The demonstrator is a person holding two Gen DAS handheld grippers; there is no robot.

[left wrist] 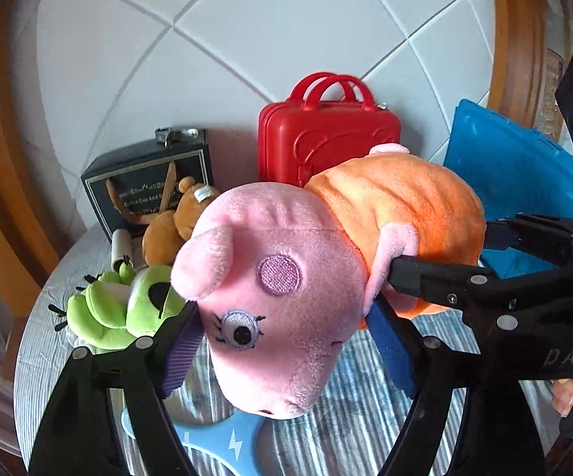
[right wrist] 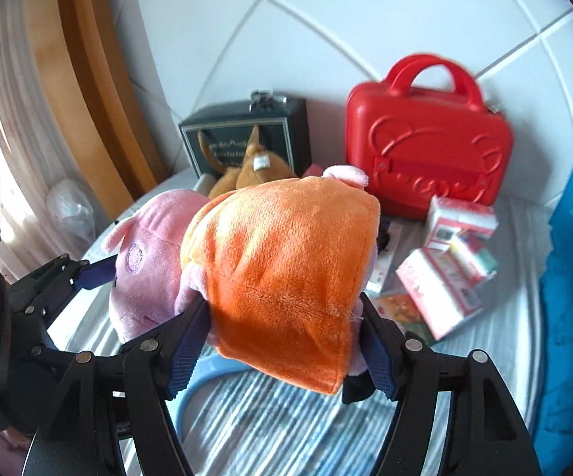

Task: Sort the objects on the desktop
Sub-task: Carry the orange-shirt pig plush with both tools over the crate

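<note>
Tongs first: the left gripper (left wrist: 286,341) is clamping the pink head of the plush pig (left wrist: 286,277), its purple and blue pads pressing into the cheeks, while the right gripper (right wrist: 286,341) is squeezing the orange-dressed body from both sides. Both are grasping the same toy, which is hanging clear above the striped tablecloth (left wrist: 366,428) — no part of it is touching the table in either view.

Beneath the pig a light-blue racket-like thing (left wrist: 231,440) is lying on the cloth. To the left, a green plush frog (left wrist: 120,313) and a brown plush bear (left wrist: 175,226) are resting near a dark gift box (left wrist: 143,174); farther back a red toy suitcase (left wrist: 326,139) is standing against the tiled wall. On the right, small pink-and-white packets (right wrist: 453,246) are scattered beside a blue cushion (right wrist: 572,277).

Carrying well here is, I judge, a matter of moving both hands together, keeping their spacing steady so the soft body is neither stretching nor sagging — and keeping the pig high enough to clear the frog and bear before lowering it.
</note>
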